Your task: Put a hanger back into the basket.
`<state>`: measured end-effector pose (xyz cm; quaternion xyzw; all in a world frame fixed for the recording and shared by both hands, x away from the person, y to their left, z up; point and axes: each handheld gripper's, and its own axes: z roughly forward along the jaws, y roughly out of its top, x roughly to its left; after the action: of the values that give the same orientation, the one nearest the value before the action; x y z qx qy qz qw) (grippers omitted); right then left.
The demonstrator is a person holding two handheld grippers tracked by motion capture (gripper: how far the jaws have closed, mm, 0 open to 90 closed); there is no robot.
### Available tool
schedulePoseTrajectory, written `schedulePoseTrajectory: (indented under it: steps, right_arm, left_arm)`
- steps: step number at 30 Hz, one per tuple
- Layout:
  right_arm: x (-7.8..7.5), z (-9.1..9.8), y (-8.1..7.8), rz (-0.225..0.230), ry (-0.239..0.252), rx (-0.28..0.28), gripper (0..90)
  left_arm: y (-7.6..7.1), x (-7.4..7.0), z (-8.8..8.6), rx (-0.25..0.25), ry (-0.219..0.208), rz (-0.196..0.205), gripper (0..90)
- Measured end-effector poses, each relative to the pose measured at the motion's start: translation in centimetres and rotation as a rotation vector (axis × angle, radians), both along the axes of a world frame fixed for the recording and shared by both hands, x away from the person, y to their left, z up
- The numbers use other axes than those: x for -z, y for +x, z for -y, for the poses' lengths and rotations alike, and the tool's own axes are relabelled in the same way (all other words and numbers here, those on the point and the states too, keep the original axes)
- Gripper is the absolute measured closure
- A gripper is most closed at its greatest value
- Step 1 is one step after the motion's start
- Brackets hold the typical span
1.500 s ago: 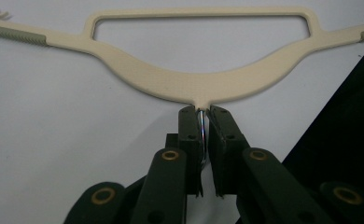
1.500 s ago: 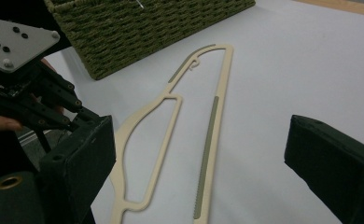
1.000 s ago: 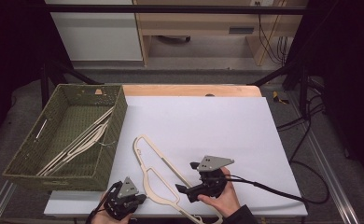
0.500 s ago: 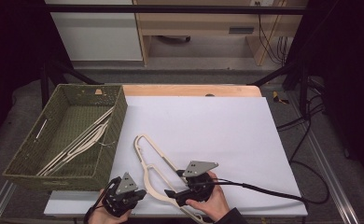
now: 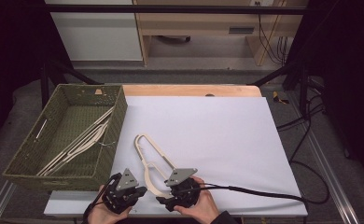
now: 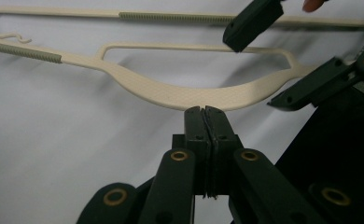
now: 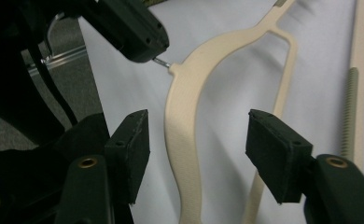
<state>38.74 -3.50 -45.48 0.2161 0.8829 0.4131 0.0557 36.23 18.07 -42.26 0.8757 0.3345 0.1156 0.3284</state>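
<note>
A white table (image 5: 217, 135) is filling the middle of the high view, with a green woven basket (image 5: 28, 161) sitting at its left edge. Several cream hangers (image 5: 77, 142) are lying inside the basket. One more cream hanger (image 5: 154, 161) is lying on the table just right of the basket, near the front edge, its curved neck pointing toward the person.

Two hands are coming in from the bottom. The left gripper (image 6: 204, 112) is clenching its jaws tight together at the hanger's neck, pinching the small metal hook (image 7: 161, 62) there. The right gripper (image 7: 196, 140) is straddling the hanger's curved shoulder, jaws spread on either side without touching it; they have just been closing.
</note>
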Motion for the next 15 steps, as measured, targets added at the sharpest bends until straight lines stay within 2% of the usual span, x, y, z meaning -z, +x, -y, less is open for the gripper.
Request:
schedulePoseTrajectory:
  steps: [5, 11, 13, 15]
  right_arm:
    - [0.7, -0.7, -0.1, -0.004, -0.034, -0.012, 47.3]
    - [1.2, -1.2, -0.2, 0.005, -0.084, -0.039, 65.4]
    - [1.3, -1.4, -0.3, 0.014, -0.083, -0.041, 72.5]
    - [1.3, -1.3, -0.3, 0.026, -0.092, -0.051, 74.3]
  left_arm:
    - [0.1, -0.4, 0.1, 0.002, 0.003, 0.002, 88.8]
    - [0.1, -0.5, 0.2, 0.000, 0.005, 0.005, 88.8]
    - [0.1, -0.5, 0.2, 0.000, 0.002, 0.007, 88.7]
    - [0.1, -0.6, 0.1, -0.001, -0.005, 0.010, 88.7]
